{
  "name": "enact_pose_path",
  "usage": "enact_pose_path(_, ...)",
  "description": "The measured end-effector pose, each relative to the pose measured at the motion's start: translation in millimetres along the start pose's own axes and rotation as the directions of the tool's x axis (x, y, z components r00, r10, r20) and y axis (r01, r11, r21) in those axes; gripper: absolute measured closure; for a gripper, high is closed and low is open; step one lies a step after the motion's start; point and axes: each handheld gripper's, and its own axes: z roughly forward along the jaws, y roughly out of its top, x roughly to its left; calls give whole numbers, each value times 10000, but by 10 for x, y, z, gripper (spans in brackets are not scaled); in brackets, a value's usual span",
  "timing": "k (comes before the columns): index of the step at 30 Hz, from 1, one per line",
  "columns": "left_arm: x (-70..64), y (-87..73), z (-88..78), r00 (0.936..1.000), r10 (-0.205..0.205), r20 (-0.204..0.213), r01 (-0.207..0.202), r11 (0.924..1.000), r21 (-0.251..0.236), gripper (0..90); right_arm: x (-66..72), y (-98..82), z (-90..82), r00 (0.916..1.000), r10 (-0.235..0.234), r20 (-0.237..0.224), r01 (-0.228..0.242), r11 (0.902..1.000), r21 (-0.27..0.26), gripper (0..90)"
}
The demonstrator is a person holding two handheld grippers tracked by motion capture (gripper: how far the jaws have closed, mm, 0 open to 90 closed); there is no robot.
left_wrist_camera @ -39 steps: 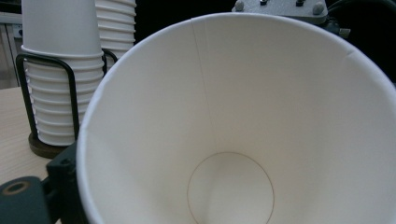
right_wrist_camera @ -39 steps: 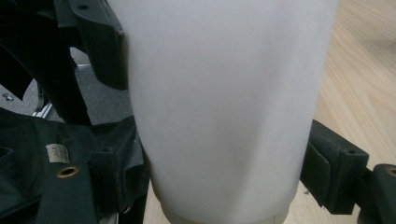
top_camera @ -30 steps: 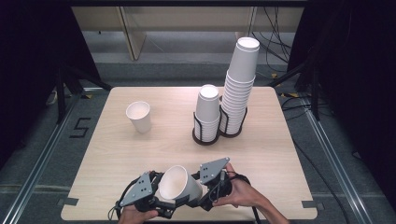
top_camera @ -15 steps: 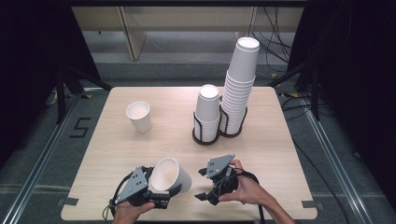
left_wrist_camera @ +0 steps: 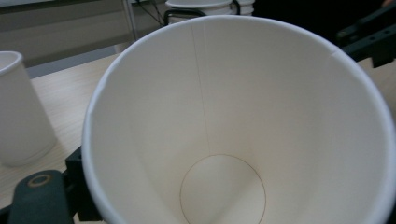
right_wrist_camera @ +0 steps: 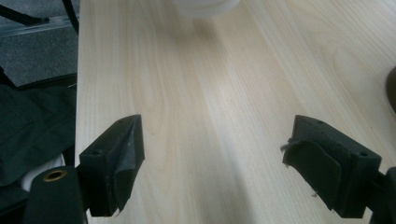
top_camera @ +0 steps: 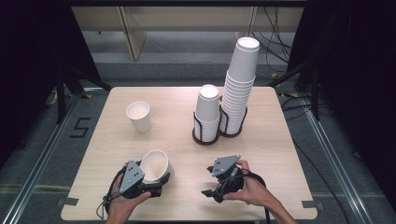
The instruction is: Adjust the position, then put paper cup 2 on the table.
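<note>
A white paper cup (top_camera: 156, 165) lies tilted in my left gripper (top_camera: 159, 179) near the table's front edge, left of centre. In the left gripper view the cup's open mouth (left_wrist_camera: 224, 140) faces the camera, and one black finger (left_wrist_camera: 37, 200) shows at its lower left. The left gripper is shut on the cup's wall. My right gripper (top_camera: 209, 181) hovers low over the table, a hand's width right of the cup. Its jaws stand wide open in the right gripper view (right_wrist_camera: 219, 172), with bare wood (right_wrist_camera: 210, 93) between them.
A single white cup (top_camera: 138, 116) stands upright at the back left. Two stacks of cups sit in black wire holders at the back centre, a short one (top_camera: 207, 114) and a tall one (top_camera: 239, 88). The table's front edge (top_camera: 187, 218) runs just under both hands.
The grippers have drawn apart. The left one moved left with the cup in it. The right one moved right, away from the cup, with nothing in it.
</note>
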Motion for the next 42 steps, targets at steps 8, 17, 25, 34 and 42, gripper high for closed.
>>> enact_pose_path(8,157,-16,-22,9962,-441,-751,510,9944,922,134,-18,-70,-54,9996,210,196,-210,9998,-7,193)
enact_pose_path(17,192,-27,10,9947,-449,-929,563,9907,1240,134,-44,-165,-133,9971,560,517,-557,9984,-57,192)
enact_pose_path(25,322,-8,60,9906,-533,-1262,726,9855,1534,133,-90,-246,-237,9924,872,874,-865,9962,-111,191)
enact_pose_path(34,595,18,115,9761,-881,-1989,1206,9800,1581,133,-137,-330,-290,9844,1337,1141,-1331,9910,-132,191)
enact_pose_path(42,799,57,177,9623,-1077,-2496,1522,9742,1664,133,-170,-381,-328,9826,1299,1330,-1275,9915,-264,191)
